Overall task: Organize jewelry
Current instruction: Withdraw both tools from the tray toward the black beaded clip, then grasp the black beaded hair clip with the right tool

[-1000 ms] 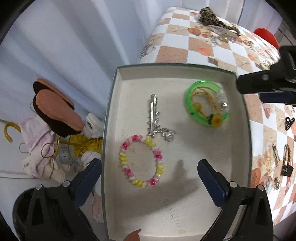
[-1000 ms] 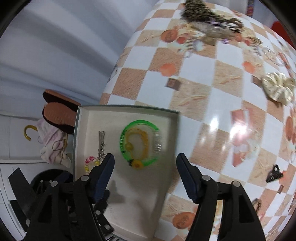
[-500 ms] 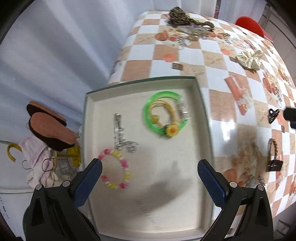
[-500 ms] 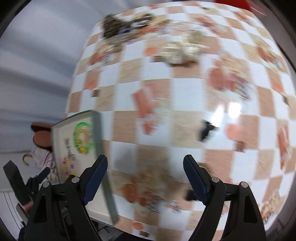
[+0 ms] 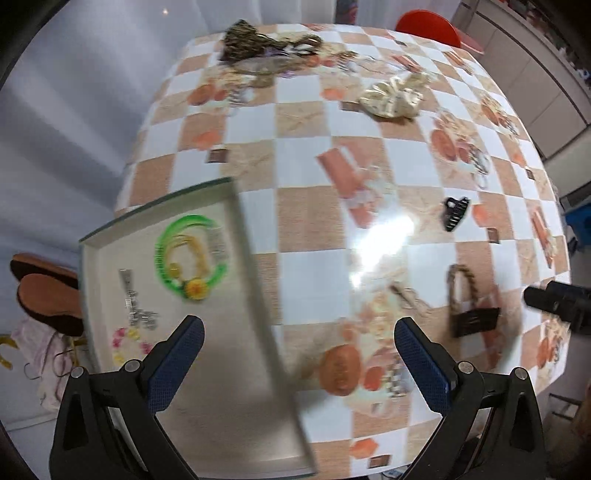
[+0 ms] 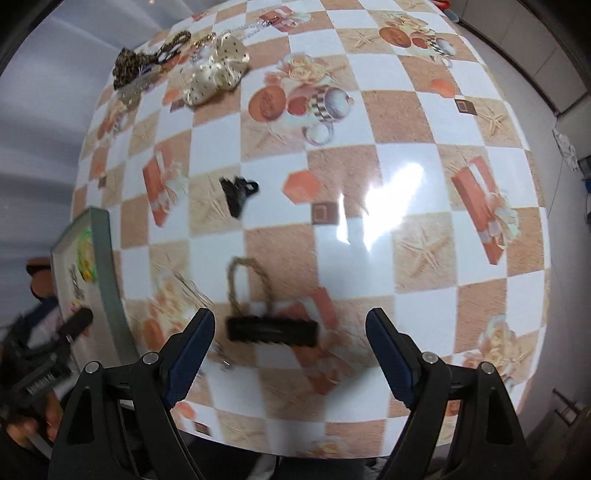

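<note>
Home setting, prob. a living/dining rm: counter (image 5: 306, 236) w/ printed checkered oilcloth, red chair (image 5: 428, 22) at its far edge, slippers (image 5: 44, 295) on floor left of it, pale curtain (image 5: 74, 110) behind.

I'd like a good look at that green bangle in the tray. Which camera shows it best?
The left wrist view: the green bangle lies in the tray, seen whole from above though motion-blurred. The right wrist view catches only a squeezed green sliver at the picture's left edge.
</note>
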A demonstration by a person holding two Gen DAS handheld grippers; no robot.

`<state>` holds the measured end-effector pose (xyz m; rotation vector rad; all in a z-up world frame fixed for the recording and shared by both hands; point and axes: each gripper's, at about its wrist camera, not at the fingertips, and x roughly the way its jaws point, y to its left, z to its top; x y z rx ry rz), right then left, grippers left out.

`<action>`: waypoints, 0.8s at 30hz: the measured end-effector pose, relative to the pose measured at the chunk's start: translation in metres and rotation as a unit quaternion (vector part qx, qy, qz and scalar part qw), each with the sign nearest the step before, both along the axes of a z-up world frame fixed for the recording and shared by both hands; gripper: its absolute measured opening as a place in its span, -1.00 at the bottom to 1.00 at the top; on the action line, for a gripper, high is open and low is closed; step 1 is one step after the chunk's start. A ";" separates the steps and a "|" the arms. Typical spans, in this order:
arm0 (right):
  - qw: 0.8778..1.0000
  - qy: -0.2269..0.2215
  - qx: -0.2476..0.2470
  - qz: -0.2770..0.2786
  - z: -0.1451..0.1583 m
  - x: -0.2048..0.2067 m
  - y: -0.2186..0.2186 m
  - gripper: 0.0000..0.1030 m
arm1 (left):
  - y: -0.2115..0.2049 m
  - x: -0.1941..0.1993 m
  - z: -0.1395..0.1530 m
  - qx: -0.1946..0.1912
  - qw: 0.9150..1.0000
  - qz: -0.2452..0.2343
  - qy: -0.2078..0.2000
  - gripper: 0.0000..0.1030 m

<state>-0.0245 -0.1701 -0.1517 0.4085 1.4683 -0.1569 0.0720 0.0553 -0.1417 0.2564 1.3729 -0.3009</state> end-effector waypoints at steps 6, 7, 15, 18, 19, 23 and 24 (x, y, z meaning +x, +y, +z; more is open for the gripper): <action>0.994 -0.012 -0.030 0.104 -0.007 -0.012 0.014 0.67 | -0.027 -0.001 -0.017 -0.007 0.999 -0.006 0.033 1.00; 0.991 -0.013 -0.035 0.125 -0.010 -0.013 0.018 0.67 | -0.030 -0.001 -0.021 -0.011 0.999 -0.003 0.041 1.00; 0.960 -0.026 -0.081 0.268 -0.033 -0.016 0.046 0.67 | -0.048 -0.002 -0.051 -0.017 0.997 0.004 0.071 0.63; 0.945 -0.033 -0.094 0.311 -0.042 -0.017 0.052 0.66 | -0.052 -0.002 -0.061 -0.020 0.997 0.005 0.078 0.62; 0.941 -0.034 -0.098 0.323 -0.045 -0.018 0.056 0.66 | -0.053 -0.002 -0.064 -0.022 0.997 0.005 0.080 0.62; 0.930 -0.032 -0.106 0.351 -0.056 -0.019 0.060 0.52 | -0.059 -0.002 -0.073 -0.030 0.996 0.009 0.089 0.62; 0.929 -0.031 -0.106 0.353 -0.059 -0.019 0.061 0.50 | -0.061 -0.003 -0.075 -0.031 0.995 0.008 0.090 0.62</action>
